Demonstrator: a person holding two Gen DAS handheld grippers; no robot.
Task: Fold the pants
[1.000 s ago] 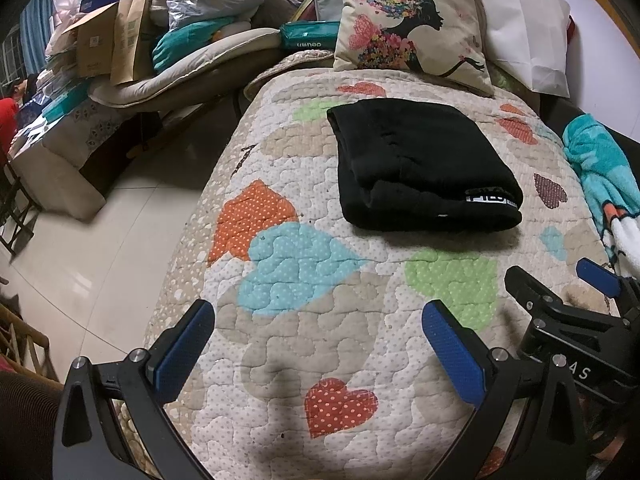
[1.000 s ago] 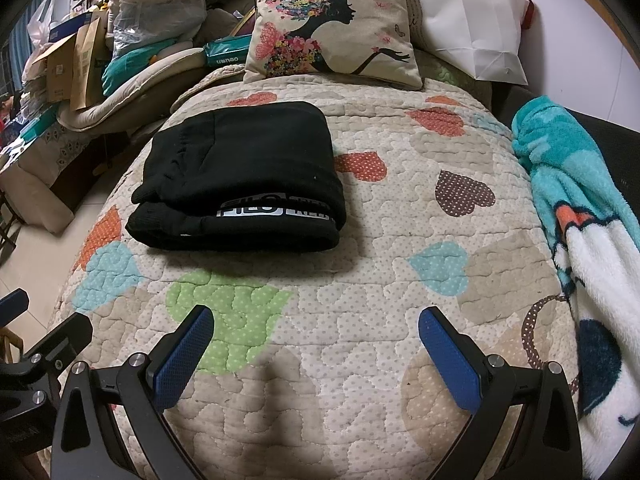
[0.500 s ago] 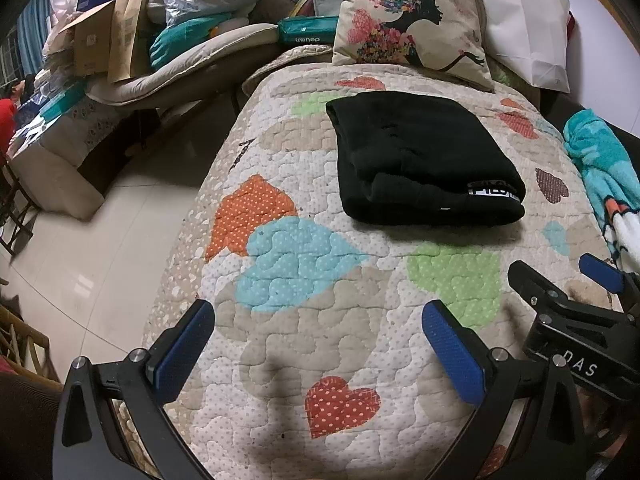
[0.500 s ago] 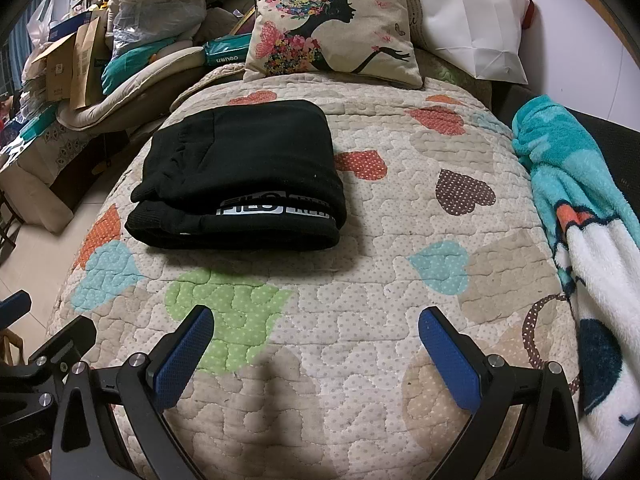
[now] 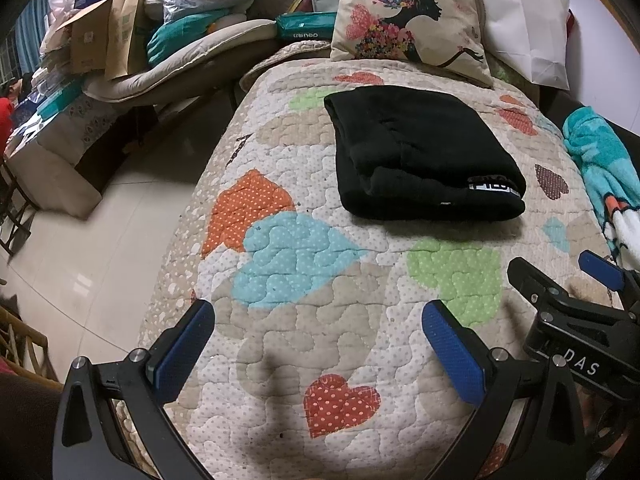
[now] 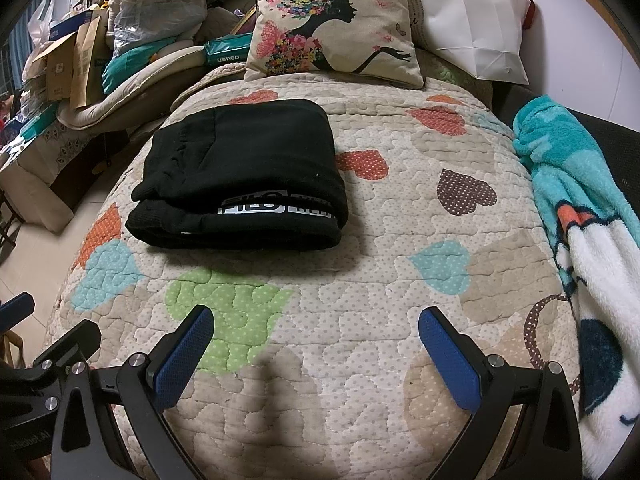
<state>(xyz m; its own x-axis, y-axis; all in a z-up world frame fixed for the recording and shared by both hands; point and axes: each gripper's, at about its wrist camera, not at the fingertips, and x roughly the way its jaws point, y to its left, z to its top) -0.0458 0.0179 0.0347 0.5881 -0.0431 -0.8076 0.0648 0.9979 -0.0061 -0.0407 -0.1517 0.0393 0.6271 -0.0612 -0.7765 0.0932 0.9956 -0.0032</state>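
Note:
Black pants lie folded in a neat thick rectangle on the heart-patterned quilt, with a white-lettered waistband facing me. They also show in the right wrist view. My left gripper is open and empty, held above the quilt well short of the pants. My right gripper is open and empty, also well back from the pants. The right gripper's body shows at the right edge of the left wrist view.
A printed cushion and a white bag stand behind the pants. A teal and white fleece blanket lies along the right side. Boxes, bags and bedding pile up at the left, beside a tiled floor.
Both grippers have drawn back slightly from the pants, staying open. The folded pants have not moved.

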